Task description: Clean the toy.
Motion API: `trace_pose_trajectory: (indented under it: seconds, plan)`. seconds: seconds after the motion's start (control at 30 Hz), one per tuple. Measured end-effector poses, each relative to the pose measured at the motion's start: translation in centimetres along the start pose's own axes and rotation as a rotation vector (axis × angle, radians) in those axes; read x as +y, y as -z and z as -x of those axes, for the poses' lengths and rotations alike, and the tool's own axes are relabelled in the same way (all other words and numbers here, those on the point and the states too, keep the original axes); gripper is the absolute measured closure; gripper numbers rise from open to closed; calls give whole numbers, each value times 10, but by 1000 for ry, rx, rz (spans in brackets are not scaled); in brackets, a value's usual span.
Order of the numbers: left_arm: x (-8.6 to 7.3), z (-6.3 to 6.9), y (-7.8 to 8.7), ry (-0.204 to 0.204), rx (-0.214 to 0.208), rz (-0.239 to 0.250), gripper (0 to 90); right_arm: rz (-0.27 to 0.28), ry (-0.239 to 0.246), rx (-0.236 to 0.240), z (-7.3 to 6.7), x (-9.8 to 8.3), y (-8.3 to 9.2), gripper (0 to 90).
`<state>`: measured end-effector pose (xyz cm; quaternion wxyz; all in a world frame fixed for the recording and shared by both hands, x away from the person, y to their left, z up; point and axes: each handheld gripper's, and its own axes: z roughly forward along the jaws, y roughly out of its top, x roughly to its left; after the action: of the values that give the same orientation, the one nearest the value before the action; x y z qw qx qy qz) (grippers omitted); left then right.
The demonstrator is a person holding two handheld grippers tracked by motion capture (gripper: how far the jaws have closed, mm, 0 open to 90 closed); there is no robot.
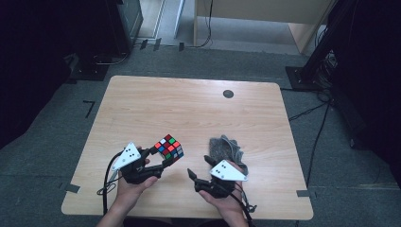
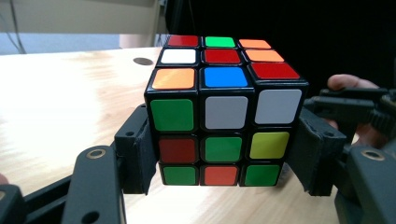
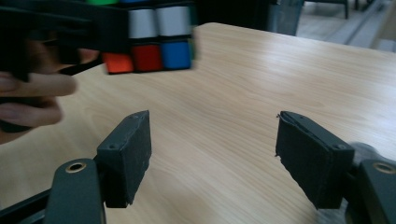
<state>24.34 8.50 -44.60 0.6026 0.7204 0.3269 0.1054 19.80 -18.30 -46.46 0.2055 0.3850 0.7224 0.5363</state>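
A scrambled colour cube point(image 1: 169, 147) hangs a little above the wooden table point(image 1: 189, 104), near its front left. My left gripper point(image 1: 165, 155) is shut on it, its black pads pressing the cube's point(image 2: 224, 112) two lower side faces. The left gripper point(image 2: 224, 156) is held in a hand that comes in from the bottom edge. To the right, my right gripper point(image 1: 199, 166) stands open, pointing towards the cube, with nothing but bare tabletop between its jaws. In the right gripper view the right gripper point(image 3: 212, 154) stands wide, and the cube point(image 3: 149, 35) shows blurred at the upper left.
A crumpled grey cloth point(image 1: 226, 147) lies on the table just behind the right hand. A small dark round hole point(image 1: 228, 93) sits near the table's far edge. Cables and black stands point(image 1: 317, 61) are on the floor at the right.
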Motion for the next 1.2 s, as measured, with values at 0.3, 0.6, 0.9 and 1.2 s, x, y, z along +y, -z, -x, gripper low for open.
trace_pose_trajectory:
  seconds: [0.3, 0.6, 0.9, 1.2]
  plan:
    - [-2, 15, -11, 59, -64, -20, 344, 87, 92, 47, -27, -2, -11, 283]
    - [-6, 21, -18, 138, -99, -38, 343, 135, 112, -19, -28, -2, -10, 326]
    - [-7, 18, -19, 192, -115, -43, 328, 106, 115, -36, -27, -2, -8, 348]
    - [5, 4, 5, 42, -31, 40, 249, 27, 68, -51, -12, -3, -6, 351]
